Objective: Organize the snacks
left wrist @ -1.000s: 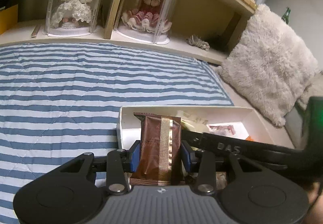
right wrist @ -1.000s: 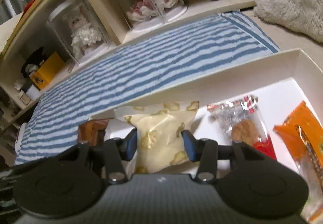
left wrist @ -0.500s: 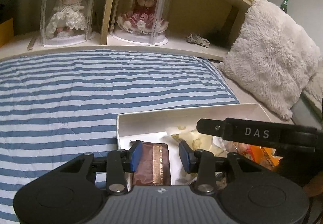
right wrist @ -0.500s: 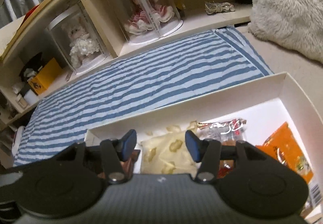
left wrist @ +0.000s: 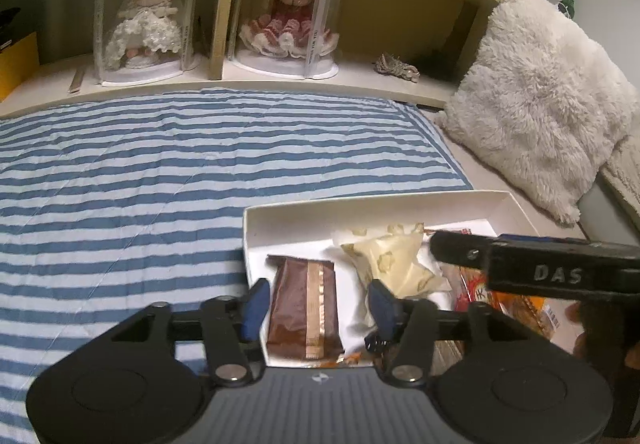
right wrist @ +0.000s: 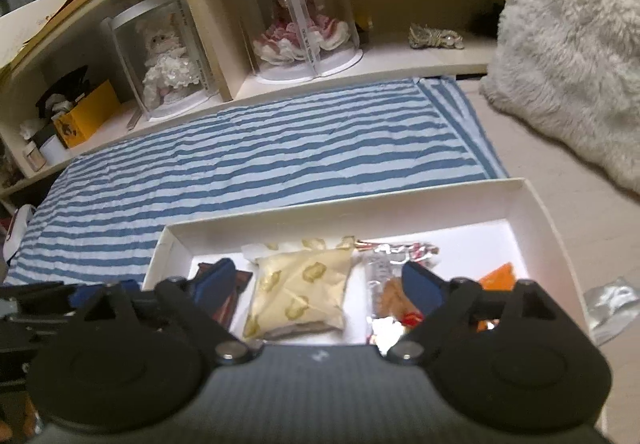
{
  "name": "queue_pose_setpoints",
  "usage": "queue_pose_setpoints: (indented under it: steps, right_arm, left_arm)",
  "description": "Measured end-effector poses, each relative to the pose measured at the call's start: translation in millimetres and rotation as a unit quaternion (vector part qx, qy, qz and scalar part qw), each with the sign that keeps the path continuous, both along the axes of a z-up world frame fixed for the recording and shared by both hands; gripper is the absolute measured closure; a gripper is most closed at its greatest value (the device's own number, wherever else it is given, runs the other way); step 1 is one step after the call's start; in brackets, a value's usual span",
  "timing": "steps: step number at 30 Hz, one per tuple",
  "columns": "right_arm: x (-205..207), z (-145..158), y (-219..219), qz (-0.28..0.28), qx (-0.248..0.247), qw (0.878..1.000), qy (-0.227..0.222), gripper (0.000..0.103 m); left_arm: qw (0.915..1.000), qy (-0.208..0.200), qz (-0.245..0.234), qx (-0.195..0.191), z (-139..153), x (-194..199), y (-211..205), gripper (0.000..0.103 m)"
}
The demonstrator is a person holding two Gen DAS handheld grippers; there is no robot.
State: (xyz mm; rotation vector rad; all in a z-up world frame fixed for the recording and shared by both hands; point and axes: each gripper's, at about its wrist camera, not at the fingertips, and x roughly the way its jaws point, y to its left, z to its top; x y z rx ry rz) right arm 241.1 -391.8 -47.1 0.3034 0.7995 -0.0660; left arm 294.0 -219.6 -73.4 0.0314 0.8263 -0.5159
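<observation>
A shallow white box point(left wrist: 360, 209) point(right wrist: 532, 203) lies on the striped bedspread. In its left end lies a brown snack packet with a gold stripe point(left wrist: 306, 314) point(right wrist: 224, 308). Beside it rests a cream packet with gold print point(left wrist: 394, 264) point(right wrist: 298, 290), then a clear wrapper with a red end point(right wrist: 388, 284) and an orange packet point(right wrist: 498, 276). My left gripper point(left wrist: 318, 304) hangs open above the brown packet, not touching it. Over the cream packet, my right gripper point(right wrist: 318, 282) is wide open and holds nothing. The right gripper's black body point(left wrist: 536, 270) crosses the left wrist view.
Blue-and-white striped bedspread point(left wrist: 160, 171) spreads to the left and behind the box. A shelf behind holds two dolls in clear cases point(left wrist: 148, 11) point(left wrist: 290, 11). A fluffy white pillow point(left wrist: 540, 99) lies at right. A crumpled silver wrapper point(right wrist: 608, 300) sits right of the box.
My left gripper let go of the brown packet, which now lies flat in the box. My right gripper released the cream packet, opened wide and pulled back.
</observation>
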Motion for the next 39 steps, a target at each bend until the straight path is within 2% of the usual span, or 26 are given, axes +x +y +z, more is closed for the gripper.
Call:
queue_pose_setpoints:
  steps: [3, 6, 11, 21, 27, 39]
  right_arm:
    - [-9, 5, -5, -0.006, 0.0, 1.0, -0.003, 0.005]
    - [-17, 9, -6, -0.008, -0.004, 1.0, -0.003, 0.001]
    - [-28, 15, -4, -0.004, -0.015, 1.0, -0.007, 0.001]
    - [-49, 30, -2, -0.001, -0.027, 1.0, -0.004, 0.0]
    - [-78, 48, -1, 0.006, -0.037, 0.999, -0.015, 0.0]
    - [-142, 89, 7, 0.009, -0.072, 0.996, -0.05, 0.001]
  left_arm:
    - [1.0, 0.0, 0.004, 0.005, 4, -5, 7, 0.027]
    - [0.9999, -0.001, 0.011, 0.007, 8, -11, 12, 0.017]
    - [0.9997, -0.005, 0.019, 0.013, 17, -21, 19, 0.0]
    - [0.9992, -0.007, 0.032, 0.022, 37, -40, 34, 0.0]
    - [0.9988, -0.008, 0.046, 0.015, 52, -55, 45, 0.0]
    - [0.9979, -0.037, 0.049, 0.017, 91, -107, 57, 0.0]
